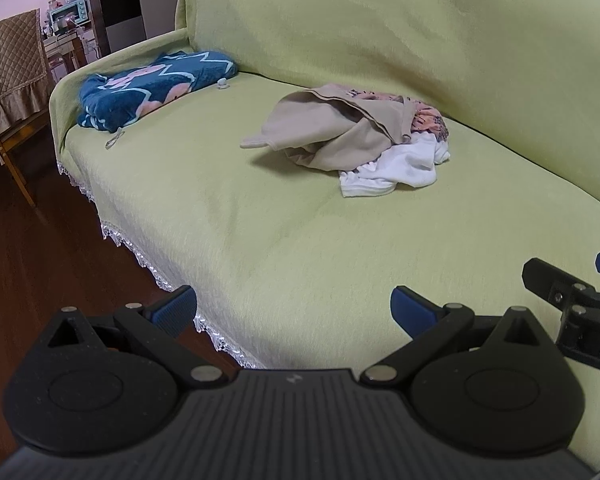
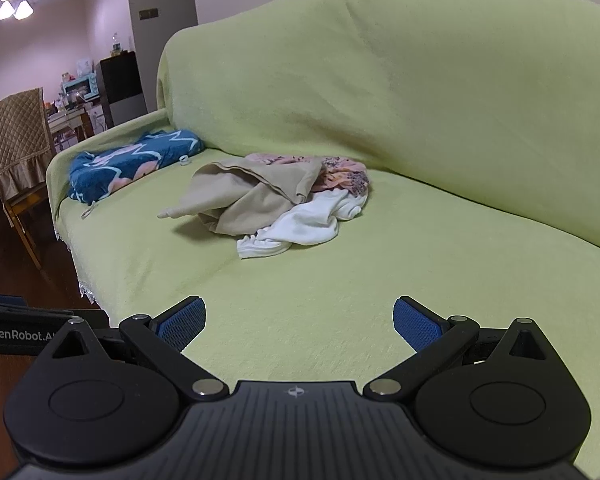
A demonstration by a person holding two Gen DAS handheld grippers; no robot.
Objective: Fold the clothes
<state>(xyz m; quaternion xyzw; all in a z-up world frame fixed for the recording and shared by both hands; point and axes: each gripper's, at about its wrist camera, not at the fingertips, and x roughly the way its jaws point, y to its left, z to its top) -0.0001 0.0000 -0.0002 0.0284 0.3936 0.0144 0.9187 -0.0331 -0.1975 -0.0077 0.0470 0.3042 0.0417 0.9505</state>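
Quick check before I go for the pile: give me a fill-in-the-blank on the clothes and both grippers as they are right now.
1. The left gripper and right gripper both have their jaws ____.
2. In the pile, the beige garment lies partly over a ____ garment at the front.
3. The blue patterned blanket sits at the sofa's ____ end.

Missing words: open; white; left

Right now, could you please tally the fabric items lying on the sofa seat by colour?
Beige garment: 1
White garment: 1
Pink floral garment: 1
Blue patterned blanket: 1
Total: 4, the first three heaped in one pile, the blanket apart by the armrest.
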